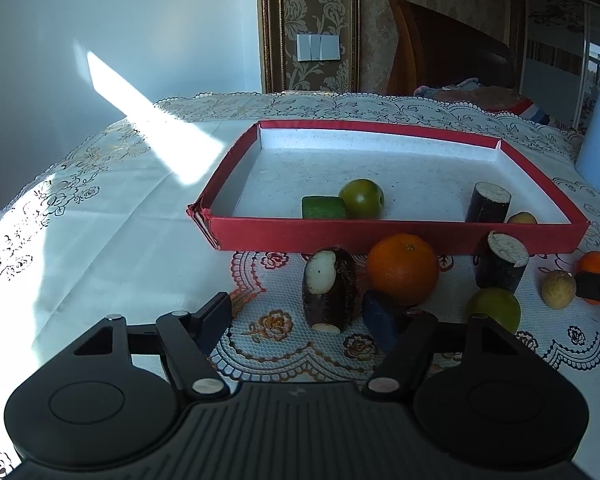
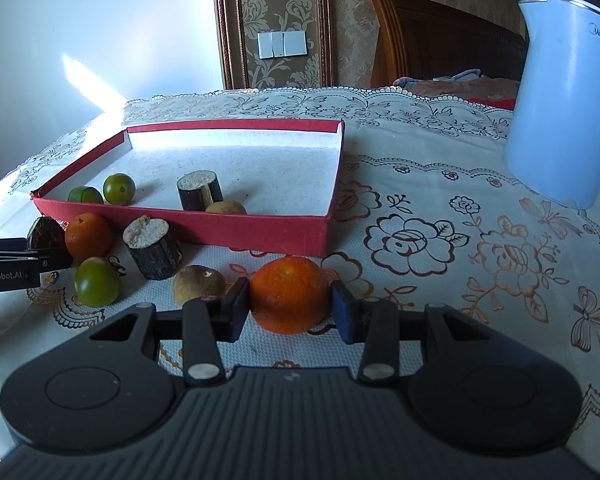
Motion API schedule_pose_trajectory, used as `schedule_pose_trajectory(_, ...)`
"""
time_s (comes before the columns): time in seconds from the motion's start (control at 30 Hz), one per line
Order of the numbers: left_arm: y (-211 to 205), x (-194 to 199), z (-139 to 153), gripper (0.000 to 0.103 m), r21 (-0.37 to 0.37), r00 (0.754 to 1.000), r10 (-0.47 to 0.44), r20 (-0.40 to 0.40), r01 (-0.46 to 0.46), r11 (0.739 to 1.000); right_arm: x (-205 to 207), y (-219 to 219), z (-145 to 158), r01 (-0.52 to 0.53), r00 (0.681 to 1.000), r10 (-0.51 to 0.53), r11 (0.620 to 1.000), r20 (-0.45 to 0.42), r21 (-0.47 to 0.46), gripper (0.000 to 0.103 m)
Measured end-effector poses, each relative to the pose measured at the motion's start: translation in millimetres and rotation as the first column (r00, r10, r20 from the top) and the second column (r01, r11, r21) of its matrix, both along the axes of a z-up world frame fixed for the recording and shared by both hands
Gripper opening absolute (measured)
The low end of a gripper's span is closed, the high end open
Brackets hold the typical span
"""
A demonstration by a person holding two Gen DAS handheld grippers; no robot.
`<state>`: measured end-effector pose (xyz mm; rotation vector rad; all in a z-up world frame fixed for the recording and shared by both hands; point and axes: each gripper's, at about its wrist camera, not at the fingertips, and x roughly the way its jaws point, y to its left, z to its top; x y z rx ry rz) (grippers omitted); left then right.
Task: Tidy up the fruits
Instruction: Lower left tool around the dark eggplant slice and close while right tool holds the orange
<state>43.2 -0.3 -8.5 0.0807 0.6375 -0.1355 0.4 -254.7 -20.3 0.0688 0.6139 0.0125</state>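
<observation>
My left gripper (image 1: 300,320) stands open around a dark sugarcane piece (image 1: 328,292) with a white peeled patch. The left finger is clear of the piece and the blue right pad is close beside it. My right gripper (image 2: 290,310) is shut on an orange (image 2: 288,300) resting on the cloth. The red tray (image 1: 380,236) holds a green wedge (image 1: 324,208), a green round fruit (image 1: 360,198), a cane stub (image 1: 488,202) and a brown fruit (image 1: 522,218). In front of the tray lie another orange (image 1: 402,268), a cane stub (image 1: 500,264), a green fruit (image 1: 494,308) and a brown fruit (image 1: 558,288).
A pale blue kettle (image 2: 564,100) stands at the right on the lace tablecloth (image 2: 440,240). A wooden headboard (image 2: 440,36) and a wall are behind the table. The table's left edge falls away beyond a sunlit strip (image 1: 148,128).
</observation>
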Motion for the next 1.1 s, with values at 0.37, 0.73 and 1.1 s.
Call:
schedule_pose_trajectory(0.37, -3.5, -2.4, 0.5, 0.055, 0.015, 1.000, -0.017, 0.015, 0.017, 1.000, 0.4, 1.6, 0.3, -0.006, 1.000, 0.006, 1.000, -0.002, -0.005, 0.039)
schedule_pose_trajectory(0.73, -8.8, -4.4, 0.8, 0.045, 0.038, 0.999, -0.038, 0.026, 0.037, 0.999, 0.5, 0.1, 0.2, -0.009, 1.000, 0.009, 1.000, -0.003, 0.000, 0.039)
schedule_pose_trajectory(1.1, -2.0, -8.7, 3.2, 0.037, -0.013, 0.998, -0.048, 0.046, 0.048, 0.999, 0.6, -6.1, -0.5, -0.009, 1.000, 0.009, 0.999, 0.002, 0.045, 0.039)
